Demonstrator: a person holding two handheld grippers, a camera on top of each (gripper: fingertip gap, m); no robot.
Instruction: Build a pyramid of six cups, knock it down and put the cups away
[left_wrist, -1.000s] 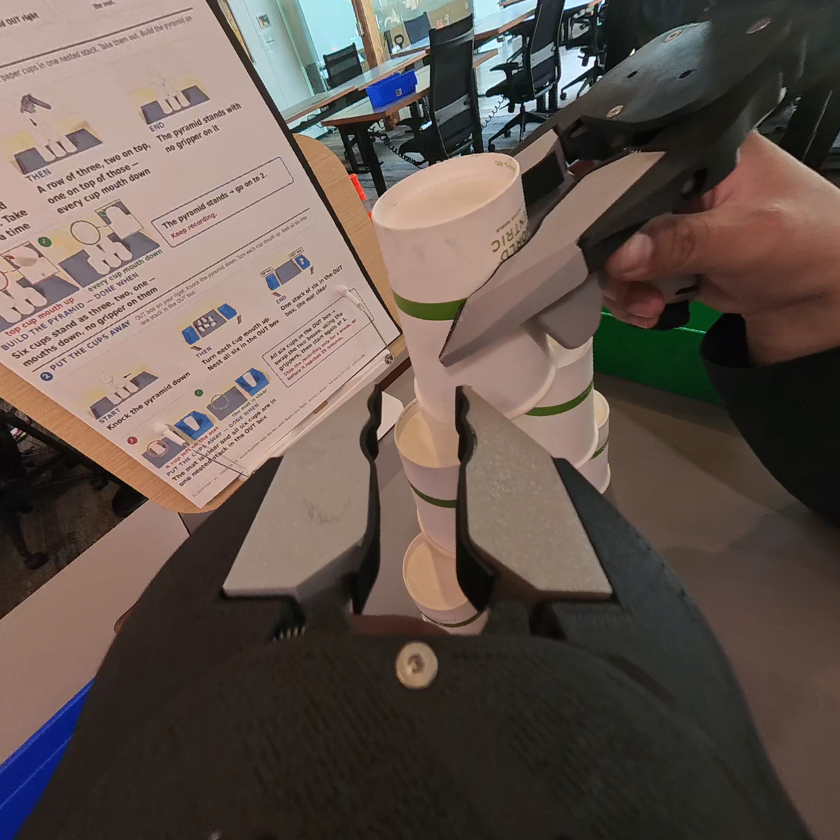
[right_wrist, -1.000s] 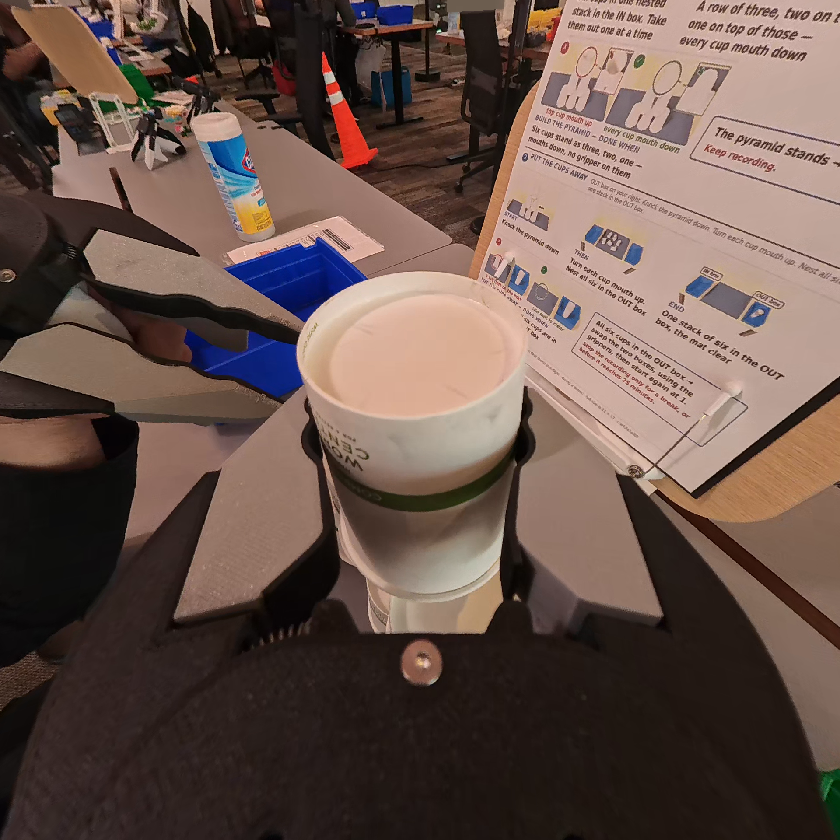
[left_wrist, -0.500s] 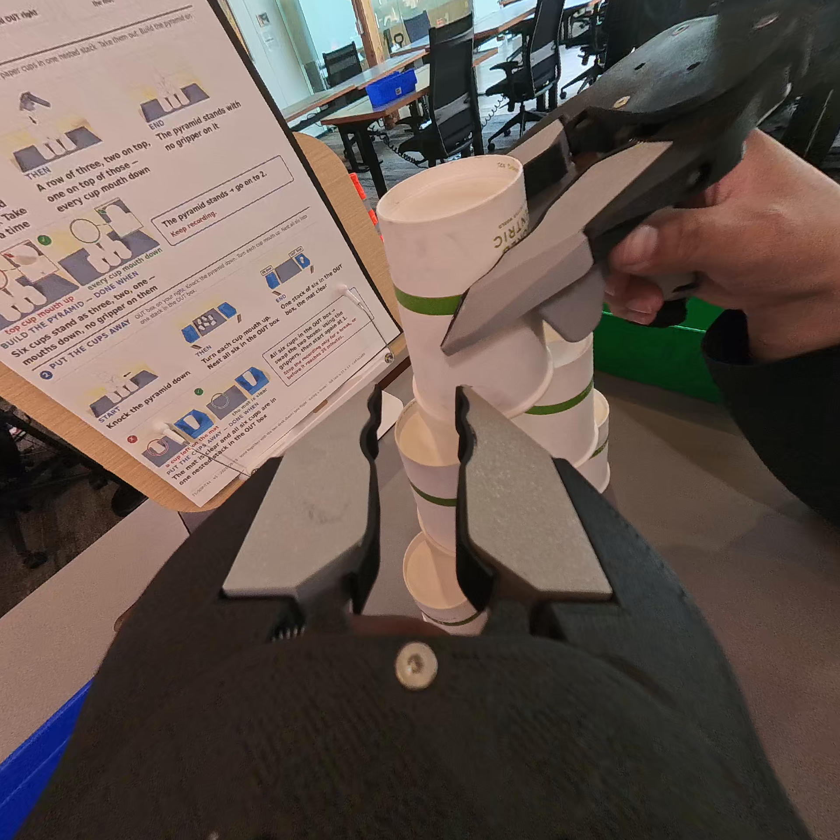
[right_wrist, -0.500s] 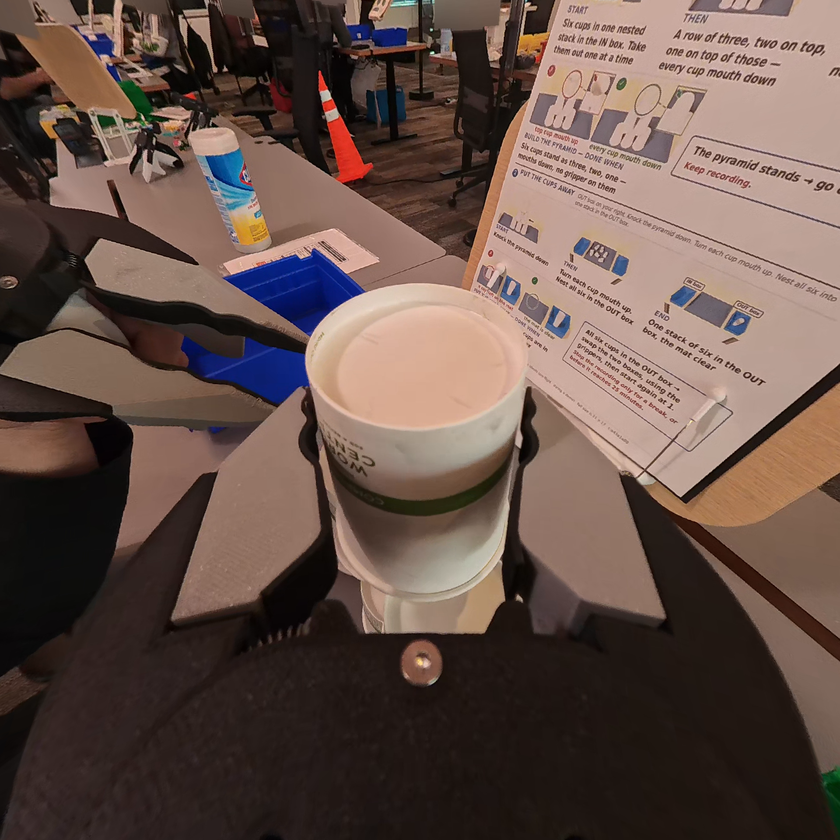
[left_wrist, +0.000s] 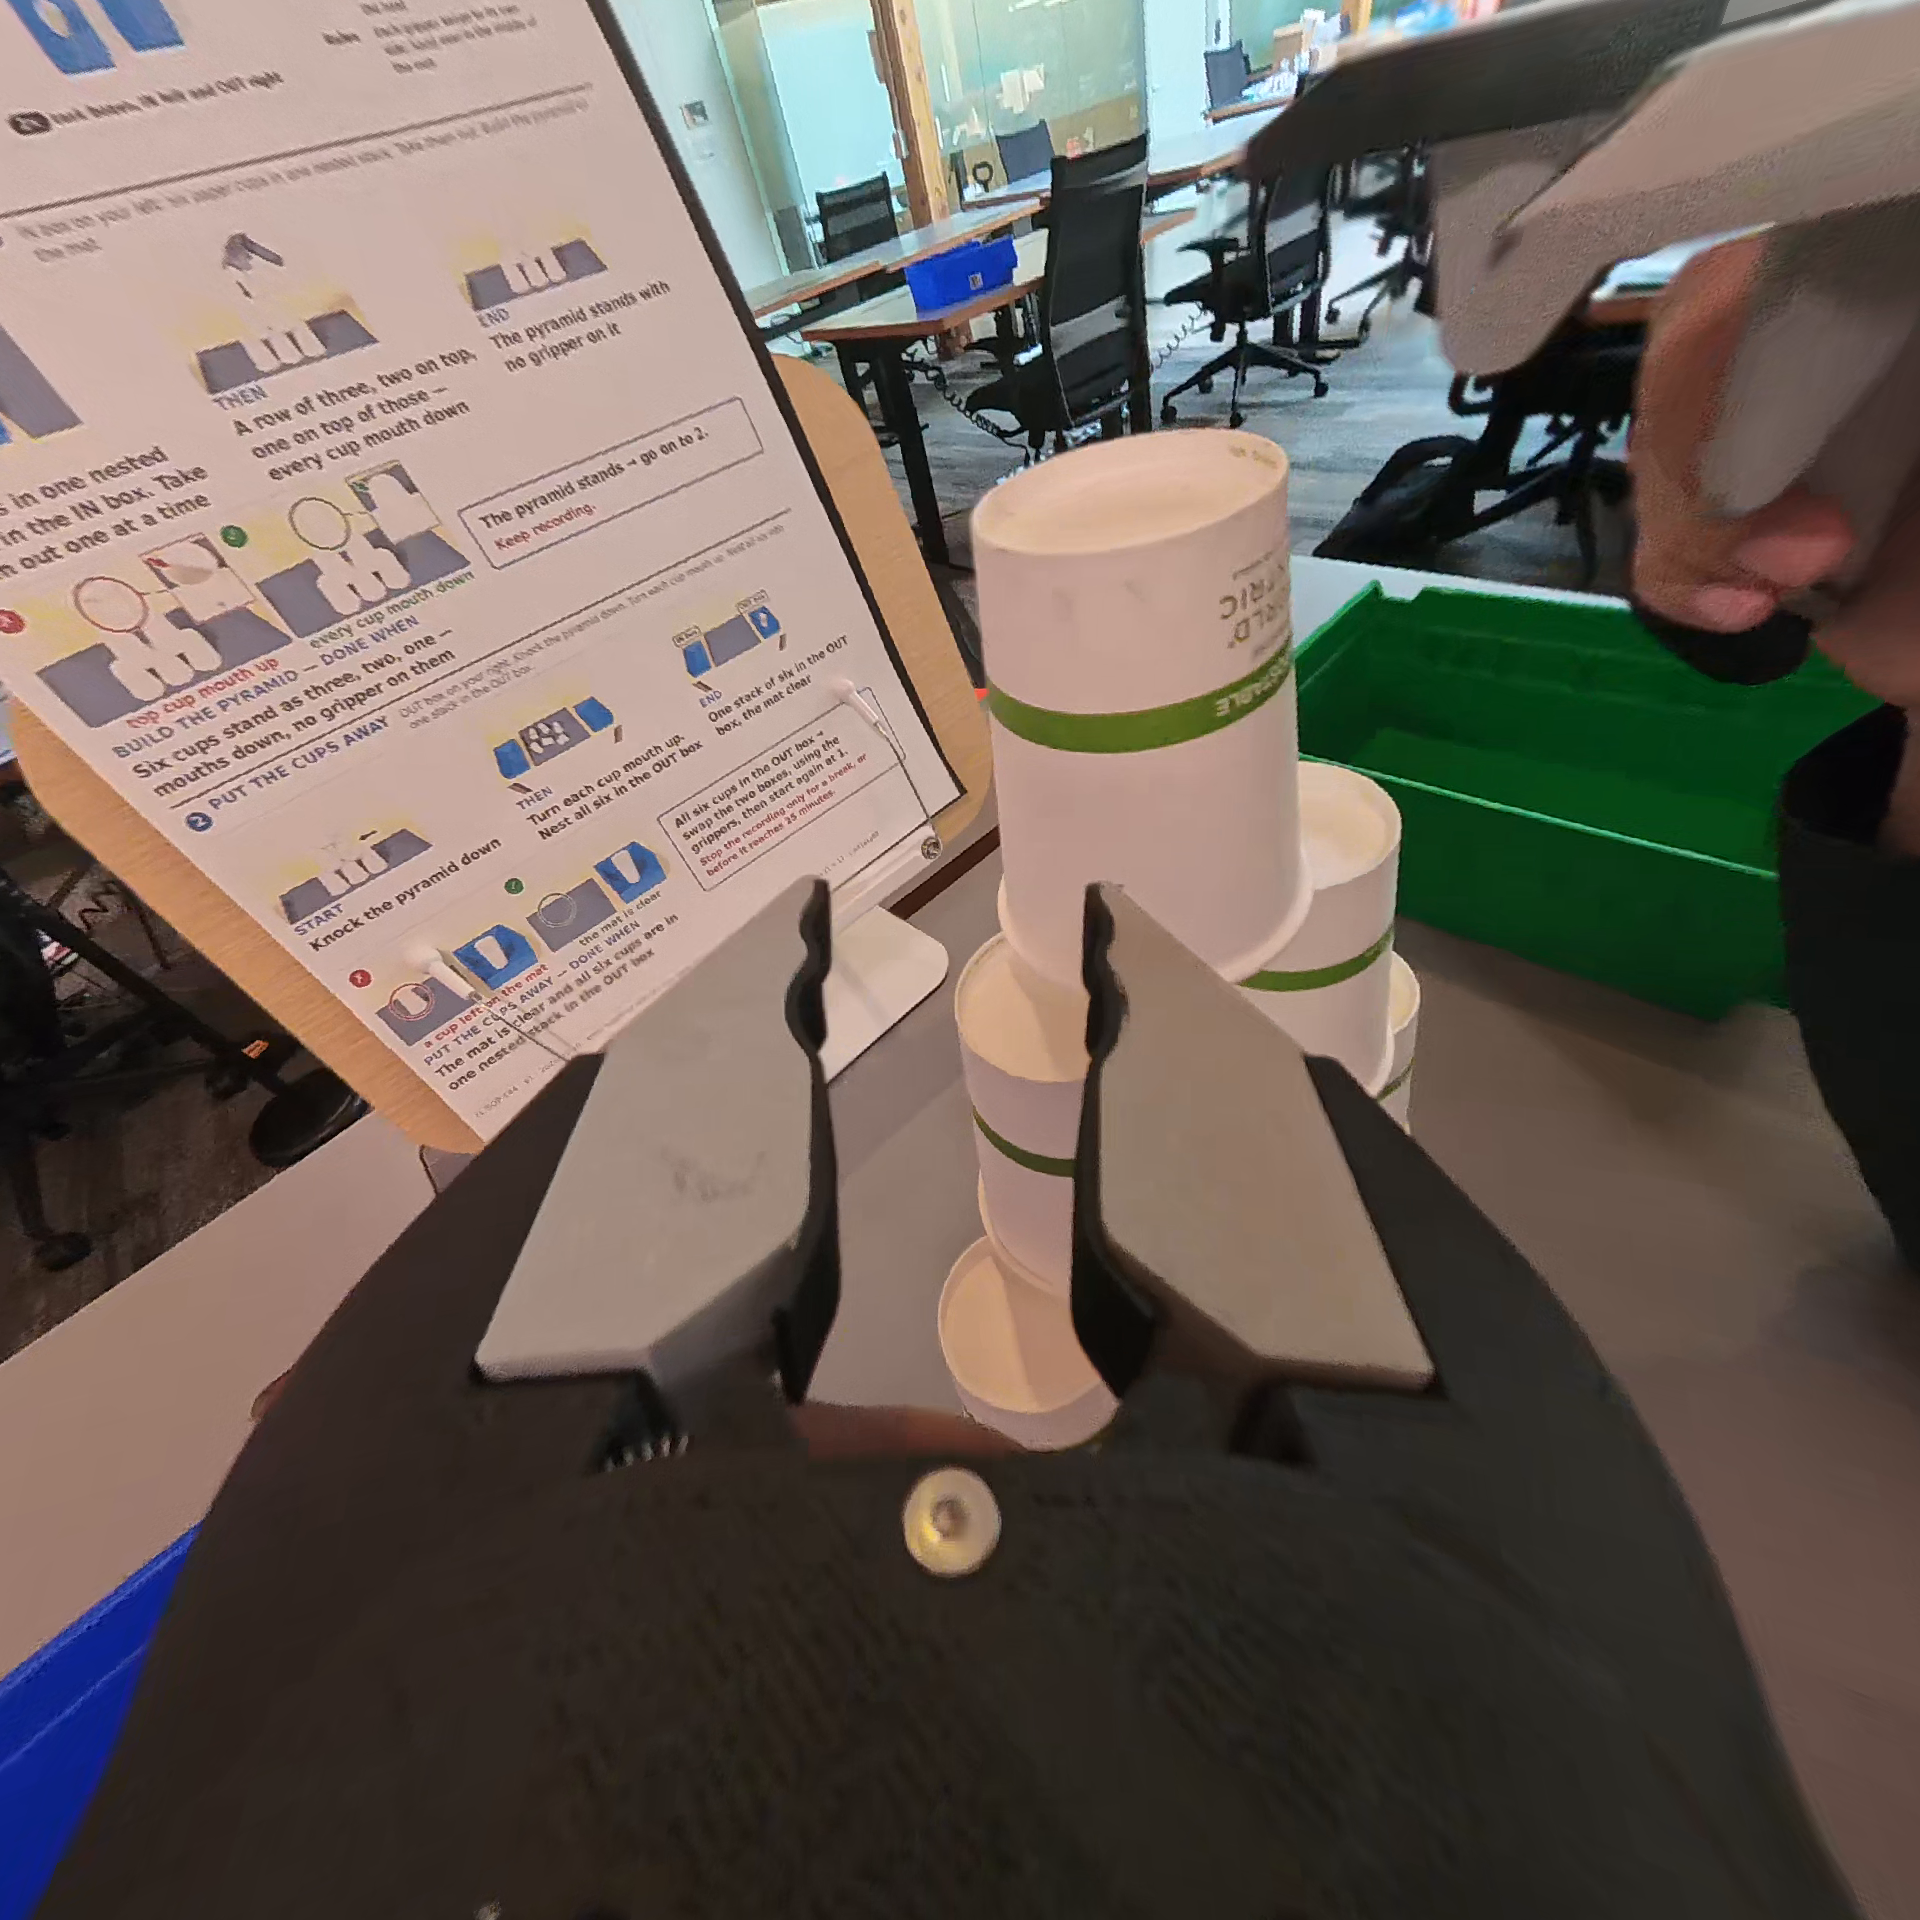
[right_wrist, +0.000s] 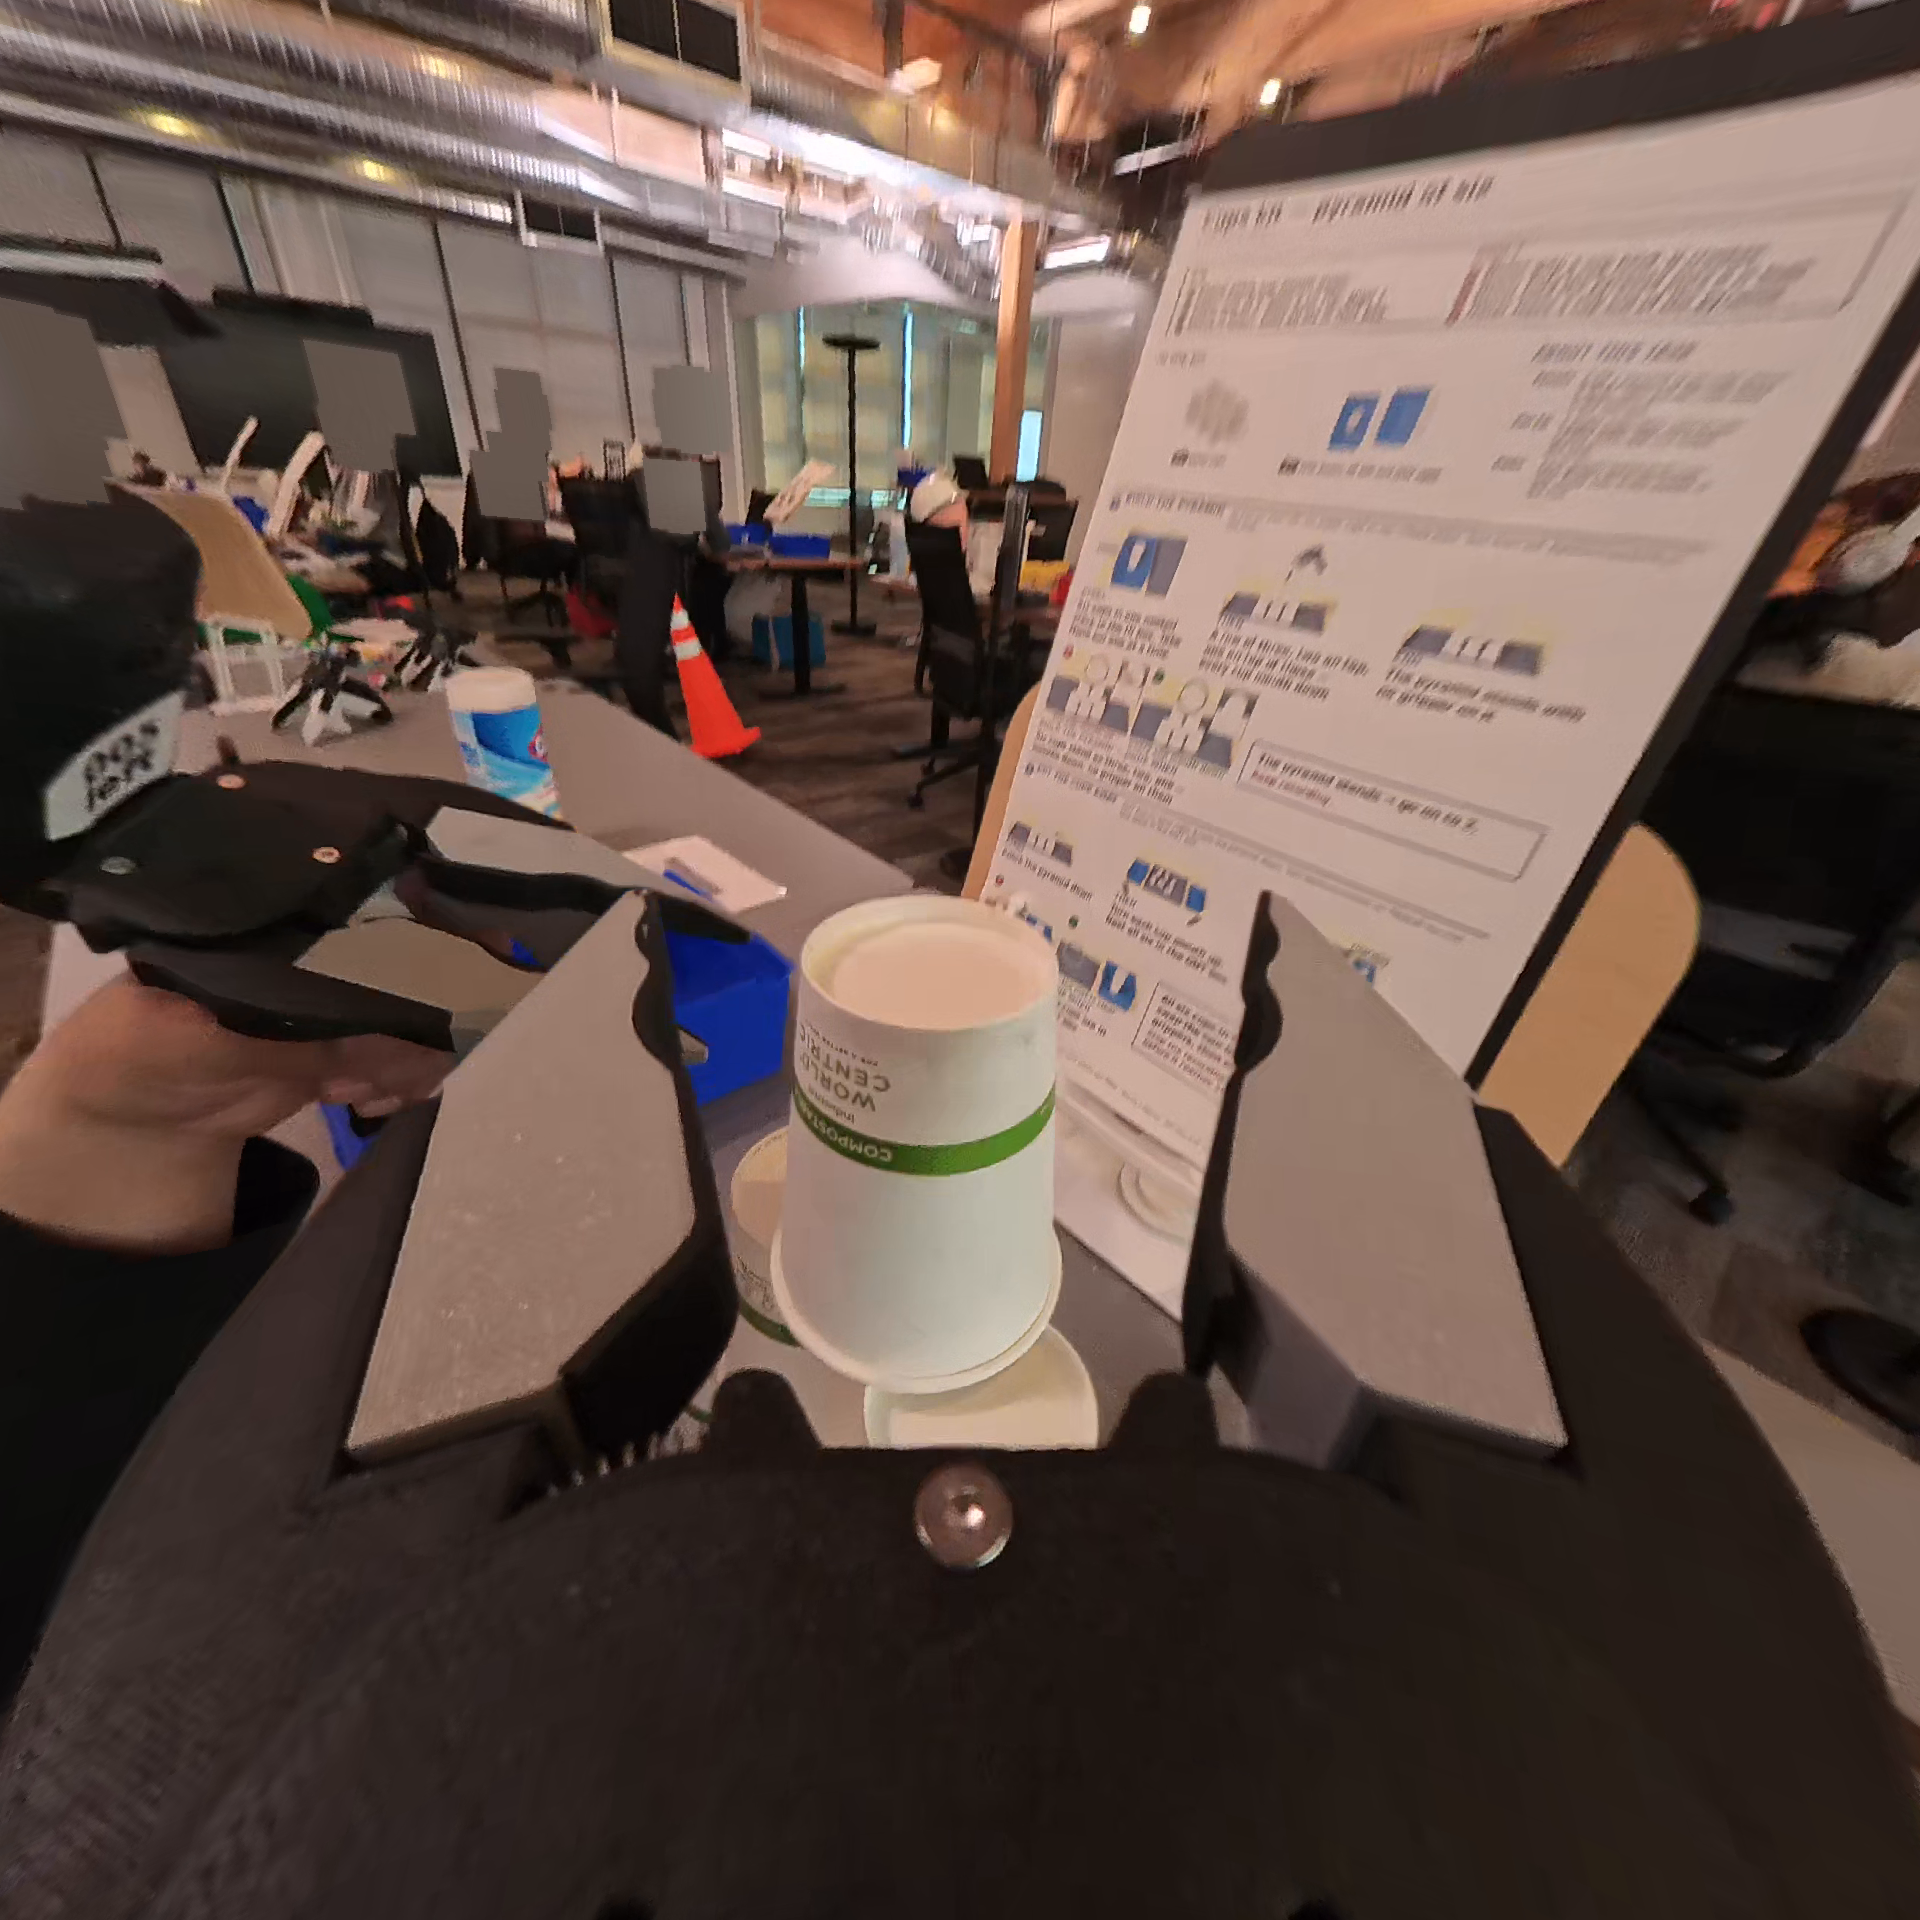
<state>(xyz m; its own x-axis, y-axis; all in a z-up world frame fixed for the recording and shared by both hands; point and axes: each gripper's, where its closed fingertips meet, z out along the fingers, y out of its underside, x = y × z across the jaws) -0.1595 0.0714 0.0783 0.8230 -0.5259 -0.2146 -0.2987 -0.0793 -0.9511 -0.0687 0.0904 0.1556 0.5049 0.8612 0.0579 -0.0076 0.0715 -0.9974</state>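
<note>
A: Where is the top cup (right_wrist: 920, 1132)?
B: On the cup pyramid (left_wrist: 1164, 935) on the desk (left_wrist: 1621, 1247), at 12 o'clock.
A: The left gripper (left_wrist: 951, 971)?
B: Fingers narrow, empty.
A: The right gripper (right_wrist: 951, 971)?
B: Fingers wide, touching nothing. Green box (left_wrist: 1558, 769) at 2 o'clock.

A white instruction board (right_wrist: 1455, 665) on a wooden stand fills the two o'clock area. An orange traffic cone (right_wrist: 710, 696) stands on the floor at eleven o'clock, with a wipes canister (right_wrist: 502, 735) on a grey table (right_wrist: 623, 779) at ten o'clock. Black office chairs (left_wrist: 1091, 301) sit behind.
</note>
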